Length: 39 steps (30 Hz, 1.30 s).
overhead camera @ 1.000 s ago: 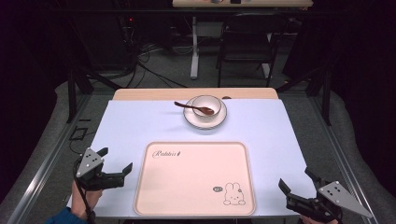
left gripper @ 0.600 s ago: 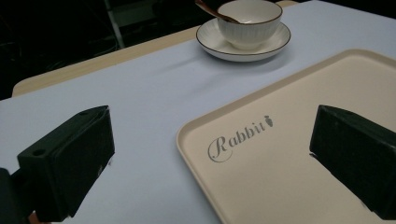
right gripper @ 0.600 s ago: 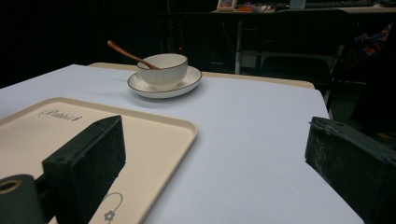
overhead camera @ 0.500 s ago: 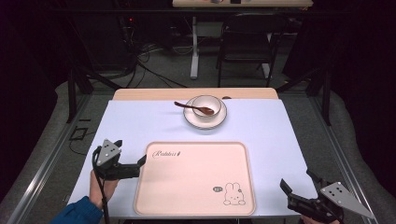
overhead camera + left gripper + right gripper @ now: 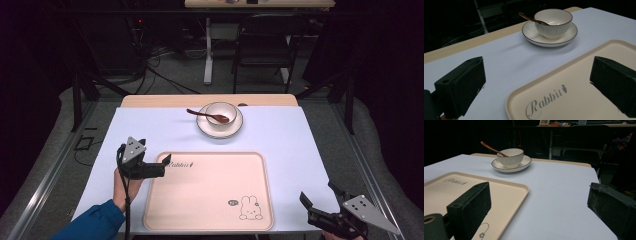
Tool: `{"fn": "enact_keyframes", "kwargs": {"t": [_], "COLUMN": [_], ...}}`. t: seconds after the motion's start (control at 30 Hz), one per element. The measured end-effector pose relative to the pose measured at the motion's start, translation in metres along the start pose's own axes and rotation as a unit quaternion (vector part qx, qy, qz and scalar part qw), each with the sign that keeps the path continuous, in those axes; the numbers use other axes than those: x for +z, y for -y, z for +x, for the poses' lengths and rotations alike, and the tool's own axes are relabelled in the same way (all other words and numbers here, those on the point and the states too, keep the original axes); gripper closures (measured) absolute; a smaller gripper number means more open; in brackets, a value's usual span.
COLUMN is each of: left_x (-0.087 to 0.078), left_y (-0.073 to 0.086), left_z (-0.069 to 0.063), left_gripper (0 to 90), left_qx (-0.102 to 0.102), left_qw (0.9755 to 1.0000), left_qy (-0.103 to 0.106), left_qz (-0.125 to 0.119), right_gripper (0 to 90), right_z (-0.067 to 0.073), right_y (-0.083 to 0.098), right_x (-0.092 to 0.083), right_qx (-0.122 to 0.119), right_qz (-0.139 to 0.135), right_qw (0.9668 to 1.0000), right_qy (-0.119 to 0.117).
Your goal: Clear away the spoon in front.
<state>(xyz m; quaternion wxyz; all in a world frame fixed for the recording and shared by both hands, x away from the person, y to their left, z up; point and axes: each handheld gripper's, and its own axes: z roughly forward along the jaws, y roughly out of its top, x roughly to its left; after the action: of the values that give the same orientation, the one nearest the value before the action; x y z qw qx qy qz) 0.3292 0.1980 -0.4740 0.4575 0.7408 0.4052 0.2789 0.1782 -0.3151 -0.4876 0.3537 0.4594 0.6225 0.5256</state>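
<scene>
My left gripper (image 5: 159, 165) sits at the 9 o'clock side of the table, jaws spread wide, straddling the near-left corner of the tray (image 5: 210, 195); in the left gripper view one jaw is over the white table cover (image 5: 506, 60) and the other over the tray (image 5: 579, 85) surface, nothing held. My right gripper (image 5: 320, 205) is down at 5 o'clock, off the tray's right edge, jaws also wide and empty.

The tray is in the middle of the table toward 6 o'clock, flat on the cover, bare apart from the printed lettering and the rabbit. I judge it to be stiff moulded plastic, light, with a smooth and probably slippery surface. Its raised rim is the only real hold: I'd pinch the lip with one jaw inside and one under the edge. Being wide, it may tip if taken at one corner, so a hold on each side looks safer.

The bowl (image 5: 221, 114) on its saucer (image 5: 220, 127), with the spoon (image 5: 200, 114), is at 12 o'clock, well apart from the tray. It looks ceramic and fragile, and the spoon is loose.
</scene>
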Motion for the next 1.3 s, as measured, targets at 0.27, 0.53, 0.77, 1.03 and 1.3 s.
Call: {"fn": "enact_keyframes", "kwargs": {"t": [0.27, 0.53, 0.77, 1.03, 1.3], "left_x": [0.025, 0.050, 0.077, 0.106, 0.127], "left_y": [-0.009, -0.023, -0.033, -0.040, -0.049], "left_z": [0.000, -0.004, -0.006, -0.003, -0.008], "left_gripper": [0.3, 0.2, 0.3, 0.5, 0.4], "left_qx": [-0.028, -0.012, -0.025, -0.052, -0.071], "left_qw": [0.9994, 0.9998, 0.9995, 0.9983, 0.9968], "left_qy": [-0.007, -0.012, -0.014, -0.009, -0.013], "left_qz": [0.018, 0.010, 0.011, 0.024, 0.034], "right_gripper": [4.3, 4.3, 4.2, 4.1, 4.3], "right_z": [0.001, 0.001, 0.000, 0.000, -0.001], "right_y": [0.000, 0.000, 0.000, 0.000, 0.000], "right_x": [0.000, 0.002, 0.002, 0.002, 0.001], "right_qx": [0.000, -0.002, -0.001, 0.002, 0.004], "right_qz": [-0.001, -0.002, -0.002, -0.002, 0.000], "right_qw": [1.0000, 1.0000, 1.0000, 1.0000, 1.0000], "right_qy": [-0.001, -0.002, -0.004, -0.004, -0.001]}}
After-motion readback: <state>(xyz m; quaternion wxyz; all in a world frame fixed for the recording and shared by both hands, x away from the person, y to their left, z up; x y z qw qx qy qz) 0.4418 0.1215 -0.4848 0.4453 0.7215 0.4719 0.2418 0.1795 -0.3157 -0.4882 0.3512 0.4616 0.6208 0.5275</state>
